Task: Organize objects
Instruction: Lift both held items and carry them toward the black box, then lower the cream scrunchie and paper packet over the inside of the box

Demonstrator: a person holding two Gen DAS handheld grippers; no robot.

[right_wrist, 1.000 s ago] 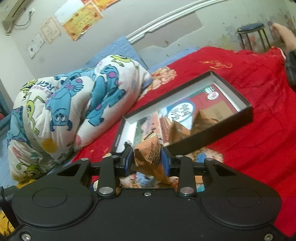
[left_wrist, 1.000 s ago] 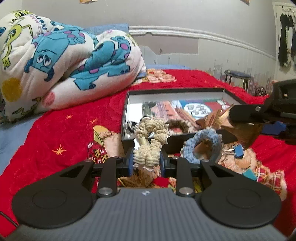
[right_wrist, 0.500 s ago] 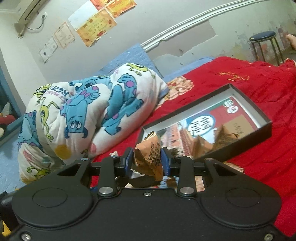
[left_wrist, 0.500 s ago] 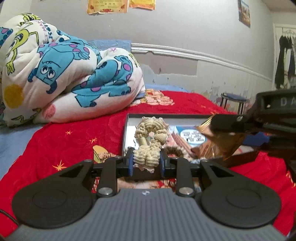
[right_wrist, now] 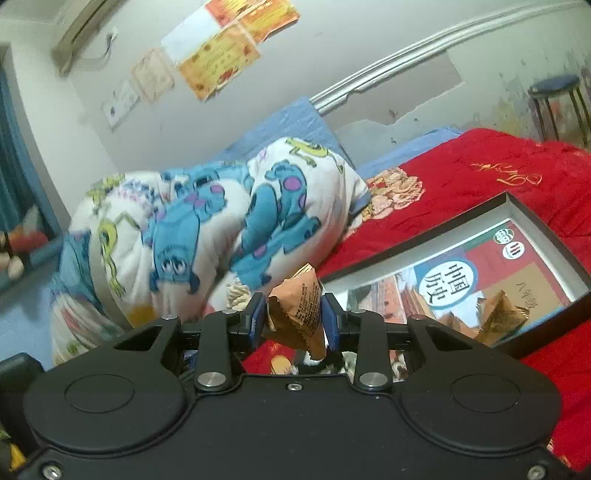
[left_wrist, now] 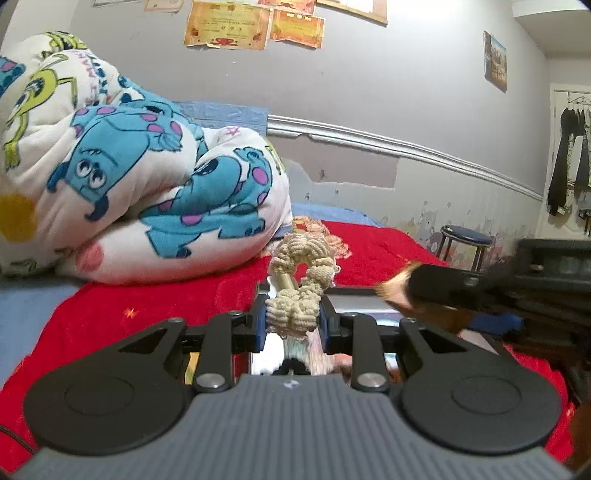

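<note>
My left gripper (left_wrist: 292, 320) is shut on a cream knitted hair scrunchie (left_wrist: 301, 275) that stands up from its pads above the red bedspread. In the right wrist view my right gripper (right_wrist: 293, 320) is shut on a small brown snack packet (right_wrist: 295, 314). A black shallow box (right_wrist: 546, 315) lies on the bed to the right, with a red and blue book (right_wrist: 454, 280) and another brown packet (right_wrist: 498, 317) inside. In the left wrist view the right gripper's finger (left_wrist: 461, 288) crosses from the right over the box's far rim (left_wrist: 351, 291).
A bundled white duvet with blue monsters (left_wrist: 129, 184) fills the left of the bed. A blue-topped stool (left_wrist: 466, 238) stands by the wall past the bed's end. Dark clothes (left_wrist: 570, 158) hang at the far right. Paper certificates (left_wrist: 229, 24) are stuck on the wall.
Both grippers have risen with their loads, so the box and the loose items on the bed have sunk low or out of view. The blue scrunchie near the box is no longer visible.
</note>
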